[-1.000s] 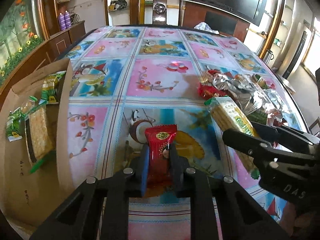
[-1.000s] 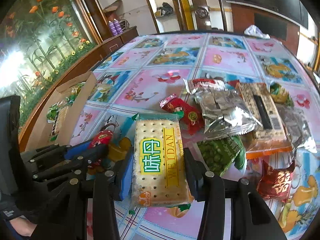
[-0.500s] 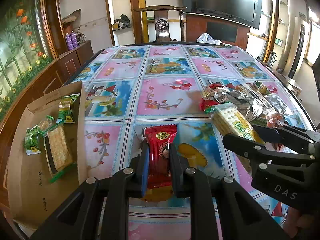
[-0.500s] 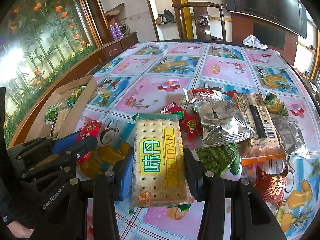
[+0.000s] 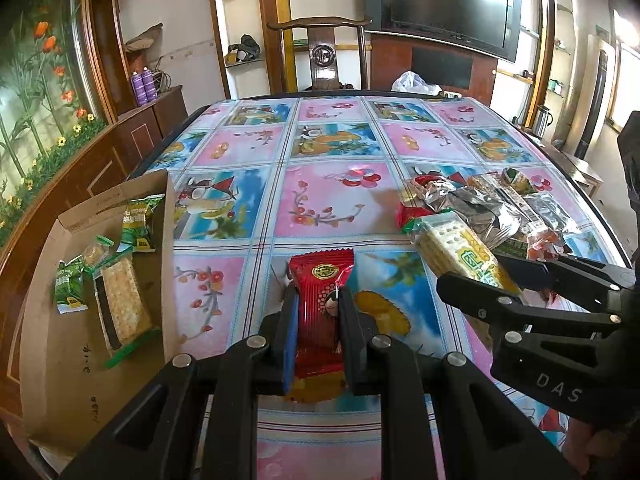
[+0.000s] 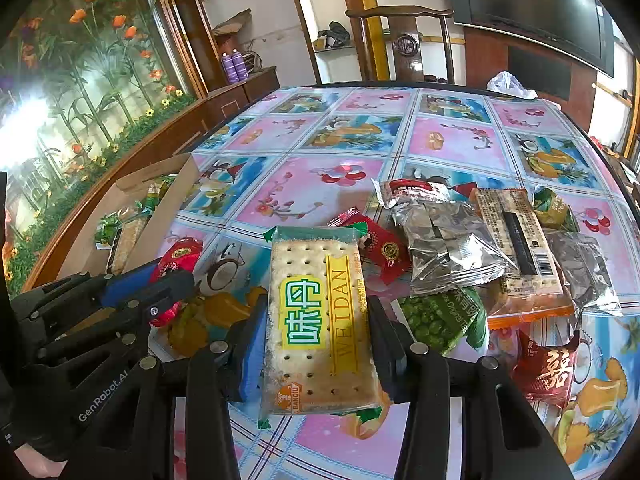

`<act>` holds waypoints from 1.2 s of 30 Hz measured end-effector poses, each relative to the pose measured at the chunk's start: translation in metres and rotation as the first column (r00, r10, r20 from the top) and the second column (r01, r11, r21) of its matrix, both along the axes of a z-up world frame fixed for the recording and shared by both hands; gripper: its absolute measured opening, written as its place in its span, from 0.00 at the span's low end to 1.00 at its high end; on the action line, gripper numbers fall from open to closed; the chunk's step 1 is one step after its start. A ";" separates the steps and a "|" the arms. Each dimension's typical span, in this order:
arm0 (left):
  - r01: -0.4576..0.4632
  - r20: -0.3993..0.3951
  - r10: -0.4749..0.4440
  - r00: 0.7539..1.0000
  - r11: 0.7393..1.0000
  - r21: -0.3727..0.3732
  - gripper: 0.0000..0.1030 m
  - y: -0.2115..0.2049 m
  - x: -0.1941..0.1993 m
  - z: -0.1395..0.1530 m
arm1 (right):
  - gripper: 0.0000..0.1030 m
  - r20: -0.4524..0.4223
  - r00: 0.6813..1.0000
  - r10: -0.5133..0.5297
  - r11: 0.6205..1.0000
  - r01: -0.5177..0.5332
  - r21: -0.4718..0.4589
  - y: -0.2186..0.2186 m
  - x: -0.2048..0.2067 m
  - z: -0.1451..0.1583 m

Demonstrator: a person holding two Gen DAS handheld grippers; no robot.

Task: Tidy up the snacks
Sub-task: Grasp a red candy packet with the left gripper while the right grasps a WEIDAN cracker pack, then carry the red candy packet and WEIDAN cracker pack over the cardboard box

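On the table's fruit-print cloth (image 5: 328, 200), both tongs are loaded. Left gripper (image 5: 318, 320) pinches a red snack pack (image 5: 320, 304) with a round gold emblem near its top; text on it too small to read. Right gripper (image 6: 316, 336) clamps the long sides of a cracker pack (image 6: 320, 320), clear wrap with green ends, labelled "WEIDAN" on a yellow strip, two big green Chinese characters beside it, orange logo at the near end reading roughly "BANQIU". Both packs held above the cloth, side by side.

Gripper bodies carry print: "DAS" on the right one as seen from the left wrist view, "GenRobot.AI" on the left one as seen from the right wrist view.

Cardboard box (image 5: 60, 360) sits open at the table's left edge. Inside: a long pale cracker pack (image 5: 122, 308) with green ends, plus three small green packets (image 5: 138, 222); their print is unreadable.

Loose pile (image 6: 480, 248) on the right half of the table: silver foil bags, a second red emblem pack (image 6: 380, 250), a green pea bag (image 6: 440, 316) with partly legible lettering, a cracker pack lying barcode-up (image 6: 520, 248), and a dark red pouch (image 6: 548, 372) with one big pale Chinese character.
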State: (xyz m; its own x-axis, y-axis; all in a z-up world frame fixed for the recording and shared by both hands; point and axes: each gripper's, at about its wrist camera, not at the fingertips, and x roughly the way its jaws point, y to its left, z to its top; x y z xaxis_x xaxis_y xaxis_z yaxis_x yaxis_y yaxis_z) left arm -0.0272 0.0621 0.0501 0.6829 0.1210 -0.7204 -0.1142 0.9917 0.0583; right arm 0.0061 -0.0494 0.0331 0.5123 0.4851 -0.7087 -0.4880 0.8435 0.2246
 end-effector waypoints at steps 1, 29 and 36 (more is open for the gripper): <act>-0.002 0.001 0.002 1.000 1.000 0.001 0.17 0.000 0.000 0.000 | 0.49 0.001 1.000 0.001 1.000 -0.001 -0.001 0.000 0.000 0.000; -0.017 0.056 0.018 0.998 1.000 -0.007 0.17 0.013 -0.013 0.022 | 0.49 -0.009 1.000 0.029 0.996 -0.028 0.083 0.018 -0.013 0.009; -0.051 0.076 0.053 0.996 0.998 -0.031 0.17 0.033 -0.020 0.030 | 0.49 -0.008 0.999 0.043 0.994 -0.042 0.098 0.030 -0.016 0.013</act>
